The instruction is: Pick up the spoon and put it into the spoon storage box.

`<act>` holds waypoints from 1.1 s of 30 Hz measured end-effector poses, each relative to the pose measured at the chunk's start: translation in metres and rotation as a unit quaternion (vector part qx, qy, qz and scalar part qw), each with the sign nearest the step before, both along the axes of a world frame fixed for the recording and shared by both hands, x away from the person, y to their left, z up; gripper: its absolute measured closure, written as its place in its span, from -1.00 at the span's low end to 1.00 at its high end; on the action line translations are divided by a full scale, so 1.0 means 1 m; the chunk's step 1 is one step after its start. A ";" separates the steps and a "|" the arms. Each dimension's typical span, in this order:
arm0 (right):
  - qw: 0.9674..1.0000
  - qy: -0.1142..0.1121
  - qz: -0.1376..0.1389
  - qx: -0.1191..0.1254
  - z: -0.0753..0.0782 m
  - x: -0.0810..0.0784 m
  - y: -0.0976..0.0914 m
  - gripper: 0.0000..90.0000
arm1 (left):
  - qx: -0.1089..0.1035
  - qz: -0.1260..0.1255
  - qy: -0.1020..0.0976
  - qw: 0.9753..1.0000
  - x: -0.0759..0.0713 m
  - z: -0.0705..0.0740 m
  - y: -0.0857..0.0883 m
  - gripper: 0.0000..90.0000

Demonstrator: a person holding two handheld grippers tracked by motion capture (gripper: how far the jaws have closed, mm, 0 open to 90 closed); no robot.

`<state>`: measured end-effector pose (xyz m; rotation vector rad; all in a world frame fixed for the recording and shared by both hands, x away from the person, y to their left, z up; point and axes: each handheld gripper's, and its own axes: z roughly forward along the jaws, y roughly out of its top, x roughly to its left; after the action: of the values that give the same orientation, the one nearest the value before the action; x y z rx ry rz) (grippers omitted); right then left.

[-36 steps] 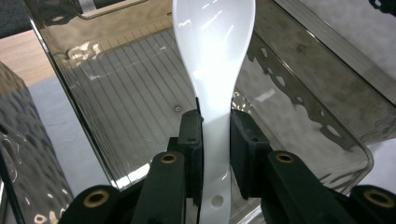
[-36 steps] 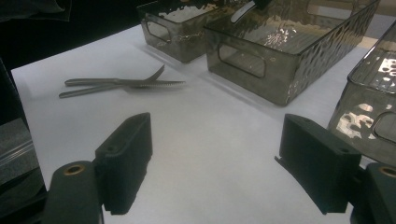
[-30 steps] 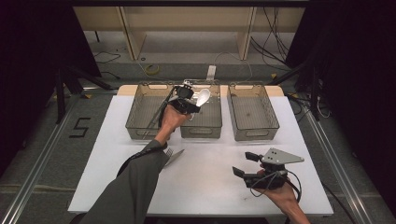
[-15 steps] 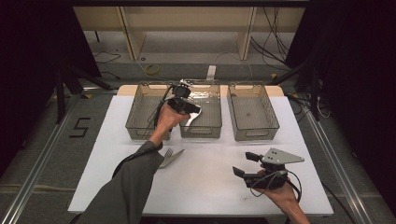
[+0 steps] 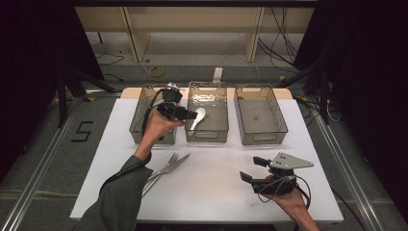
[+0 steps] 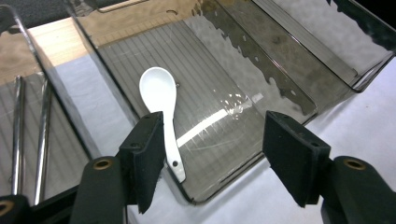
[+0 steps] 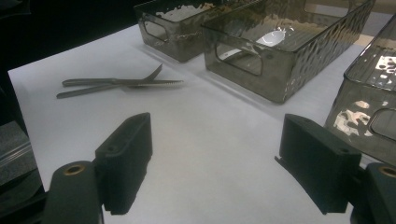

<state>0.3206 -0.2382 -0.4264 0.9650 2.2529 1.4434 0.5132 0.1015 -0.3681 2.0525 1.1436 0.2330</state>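
Left gripper point(image 5: 190, 114): jaws just opened, nothing between them, above the middle bin point(image 5: 208, 132).
Spoon point(image 6: 161, 109): lying loose inside that bin.
Right gripper point(image 5: 251, 169): wide, empty, near the table's point(image 5: 207, 192) front right corner.

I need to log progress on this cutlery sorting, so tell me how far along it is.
Done: the white spoon lies in the middle bin, and two metal utensils lie in the left bin. In hand: nothing; the left gripper has just been opening above the spoon, and the right gripper is open over the table. Left: the fork and knife.
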 end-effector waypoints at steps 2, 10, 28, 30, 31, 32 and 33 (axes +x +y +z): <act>1.000 0.000 0.000 -0.001 0.000 0.000 0.000 -0.41 | -0.003 -0.001 0.000 1.000 -0.003 -0.001 0.003 -0.20; 1.000 0.000 -0.001 -0.002 0.000 0.000 0.000 -0.41 | -0.001 -0.016 -0.001 1.000 -0.019 -0.004 0.015 -0.36; 1.000 0.000 0.006 -0.008 -0.001 0.000 0.003 -0.41 | 0.086 -0.050 0.035 0.994 -0.070 -0.025 0.054 -0.35; 1.000 0.000 0.006 -0.008 -0.001 -0.001 0.003 -0.41 | 0.100 -0.051 0.045 0.993 -0.074 -0.030 0.059 -0.36; 1.000 0.001 0.006 -0.008 -0.001 -0.001 0.003 -0.41 | 0.107 -0.049 0.046 0.992 -0.076 -0.032 0.062 -0.37; 1.000 0.000 0.006 -0.007 -0.001 -0.001 0.003 -0.41 | 0.109 -0.046 0.049 0.992 -0.078 -0.033 0.065 -0.40; 1.000 0.001 0.005 -0.007 -0.001 0.000 0.003 -0.41 | 0.110 -0.044 0.052 0.992 -0.080 -0.035 0.069 -0.43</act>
<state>0.3202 -0.2354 -0.4275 0.9512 2.2695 1.4302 0.4330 0.1701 -0.4034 2.3266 1.1281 0.2190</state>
